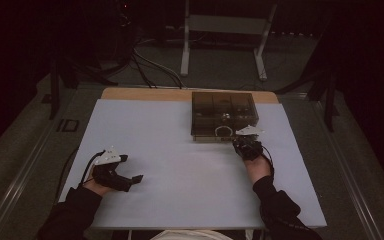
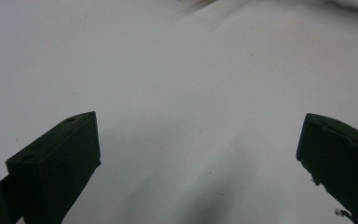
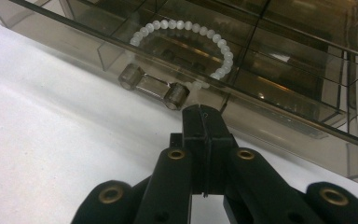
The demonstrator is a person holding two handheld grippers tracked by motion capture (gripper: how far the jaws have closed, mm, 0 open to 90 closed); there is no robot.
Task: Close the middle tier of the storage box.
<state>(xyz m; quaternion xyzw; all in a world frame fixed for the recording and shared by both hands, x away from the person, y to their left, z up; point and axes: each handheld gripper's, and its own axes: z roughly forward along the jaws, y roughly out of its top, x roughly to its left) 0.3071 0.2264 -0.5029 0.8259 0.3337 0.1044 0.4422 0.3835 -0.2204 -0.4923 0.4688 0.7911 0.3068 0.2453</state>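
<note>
A smoky clear plastic organiser box (image 1: 223, 116) stands at the far middle of the white table (image 1: 190, 165). In the right gripper view its drawer (image 3: 242, 88) holds a white bead bracelet (image 3: 186, 37), and a clear bar handle (image 3: 154, 86) sticks out of the drawer front. My right gripper (image 3: 203, 112) is shut with nothing between its jaws, its tip just in front of the handle's right post. In the high view the right gripper (image 1: 244, 142) sits at the box's front right corner. My left gripper (image 1: 135, 179) rests near the table's front left, open over bare table (image 2: 200, 140).
A metal stand's legs (image 1: 222, 45) and several dark cables (image 1: 150, 67) lie on the floor beyond the table. The wooden table edge (image 1: 145, 94) shows at the back. Dark sleeves (image 1: 280, 207) come in from the bottom.
</note>
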